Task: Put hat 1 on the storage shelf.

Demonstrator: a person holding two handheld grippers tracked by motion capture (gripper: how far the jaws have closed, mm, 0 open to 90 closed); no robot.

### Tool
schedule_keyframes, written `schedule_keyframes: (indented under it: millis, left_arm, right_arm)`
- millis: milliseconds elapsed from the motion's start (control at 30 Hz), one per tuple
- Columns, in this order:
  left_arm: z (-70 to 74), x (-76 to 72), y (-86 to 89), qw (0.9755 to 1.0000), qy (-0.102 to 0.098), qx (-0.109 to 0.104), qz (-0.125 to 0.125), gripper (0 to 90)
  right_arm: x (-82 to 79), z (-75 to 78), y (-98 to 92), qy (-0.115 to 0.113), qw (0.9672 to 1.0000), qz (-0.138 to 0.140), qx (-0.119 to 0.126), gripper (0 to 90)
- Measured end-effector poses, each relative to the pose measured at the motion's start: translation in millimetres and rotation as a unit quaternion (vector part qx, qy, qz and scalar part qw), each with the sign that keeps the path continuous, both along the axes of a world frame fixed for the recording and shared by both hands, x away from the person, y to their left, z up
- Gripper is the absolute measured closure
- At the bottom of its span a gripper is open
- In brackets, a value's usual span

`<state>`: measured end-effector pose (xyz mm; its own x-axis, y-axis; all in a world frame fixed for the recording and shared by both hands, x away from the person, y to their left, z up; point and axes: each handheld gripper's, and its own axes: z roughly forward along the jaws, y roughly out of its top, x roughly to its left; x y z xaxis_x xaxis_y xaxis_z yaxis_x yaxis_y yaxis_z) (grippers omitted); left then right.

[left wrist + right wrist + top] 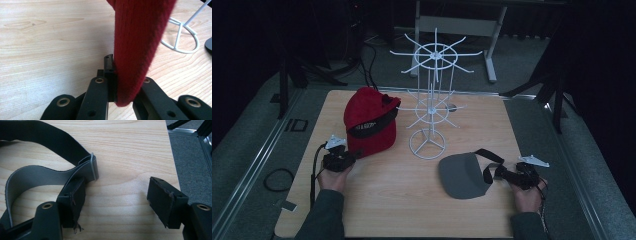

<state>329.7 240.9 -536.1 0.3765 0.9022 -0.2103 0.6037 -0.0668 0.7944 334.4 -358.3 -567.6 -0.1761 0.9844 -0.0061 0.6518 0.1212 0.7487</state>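
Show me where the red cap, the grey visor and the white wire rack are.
red cap (pixel 369 131): high view, on its crown.
grey visor (pixel 461 175): high view, on its brim.
white wire rack (pixel 427 144): high view, on its ring base.

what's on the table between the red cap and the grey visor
The white wire rack's ring base stands between the red cap and the grey visor, seen in the high view.
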Motion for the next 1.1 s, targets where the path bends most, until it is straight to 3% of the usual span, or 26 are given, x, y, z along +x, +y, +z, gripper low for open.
schedule_keyframes:
  millis: [1100]
  left_arm:
    - [42.1,4.0,0.4,0.9986,-0.051,0.001,0.017,86.0]
  right_arm:
    - [0.0,0.0,0.1,0.0,1.0,0.001,0.0,30.5]
